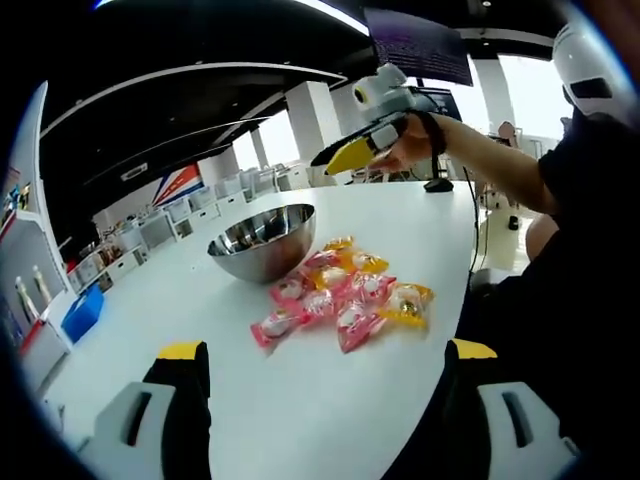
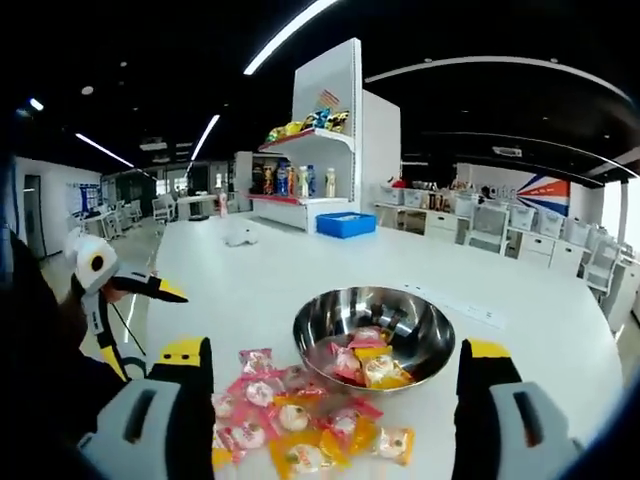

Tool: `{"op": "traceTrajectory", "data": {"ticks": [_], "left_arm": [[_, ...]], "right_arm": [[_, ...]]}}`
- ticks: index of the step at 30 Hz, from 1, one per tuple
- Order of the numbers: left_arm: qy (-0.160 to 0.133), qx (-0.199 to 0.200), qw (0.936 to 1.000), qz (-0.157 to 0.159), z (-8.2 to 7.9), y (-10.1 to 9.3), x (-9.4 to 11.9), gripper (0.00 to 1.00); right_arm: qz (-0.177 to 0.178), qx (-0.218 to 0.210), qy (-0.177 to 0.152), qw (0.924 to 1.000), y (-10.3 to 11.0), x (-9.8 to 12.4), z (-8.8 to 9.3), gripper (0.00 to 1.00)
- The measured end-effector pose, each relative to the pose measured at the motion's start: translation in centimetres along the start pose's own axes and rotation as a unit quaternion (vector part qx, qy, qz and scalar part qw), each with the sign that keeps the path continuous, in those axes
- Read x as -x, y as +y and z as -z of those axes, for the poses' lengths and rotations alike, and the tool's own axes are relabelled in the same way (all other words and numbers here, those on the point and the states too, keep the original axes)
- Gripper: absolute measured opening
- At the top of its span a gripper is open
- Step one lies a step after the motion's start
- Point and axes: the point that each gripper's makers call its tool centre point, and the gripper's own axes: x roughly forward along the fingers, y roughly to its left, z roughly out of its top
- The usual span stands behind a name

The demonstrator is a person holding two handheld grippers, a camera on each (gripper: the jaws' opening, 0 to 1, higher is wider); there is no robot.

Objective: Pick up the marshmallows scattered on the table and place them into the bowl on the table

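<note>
White table (image 1: 300, 420) in an open office. Marshmallows (image 1: 345, 295) lay piled just beside the steel bowl (image 1: 262, 242), a few inside it. I had both the left gripper (image 1: 320, 385) and right gripper (image 2: 335, 385) spread wide, empty.

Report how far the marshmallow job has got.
Done: a few wrapped marshmallows already lie inside the steel bowl. In hand: nothing; the right tongs and the left tongs both stand open and empty. Left: a pile of pink and yellow wrapped marshmallows on the white table beside the bowl, so most of the job remains.
</note>
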Motion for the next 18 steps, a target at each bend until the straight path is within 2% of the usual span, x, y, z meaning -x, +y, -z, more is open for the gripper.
{"op": "traceTrajectory", "data": {"ticks": [5, 9, 18], "left_arm": [[-0.004, -0.003, 1.0000, 0.002, -0.5, -0.2, -0.1, 0.95], [-0.003, -0.005, 1.0000, 0.004, -0.5, -0.4, -0.3, 0.95], [-0.003, -0.008, 0.9999, 0.006, -0.8, -0.8, -0.6, 0.95]], "right_arm": [[-0.006, 0.019, 0.000, 0.9998, 0.5, 2.7, -0.1, 0.96], [-0.005, 0.019, -0.013, 0.9997, 1.0, 5.1, -0.2, 0.96], [-0.012, 0.014, -0.006, 0.9998, 3.2, 10.0, 1.7, 0.95]]}}
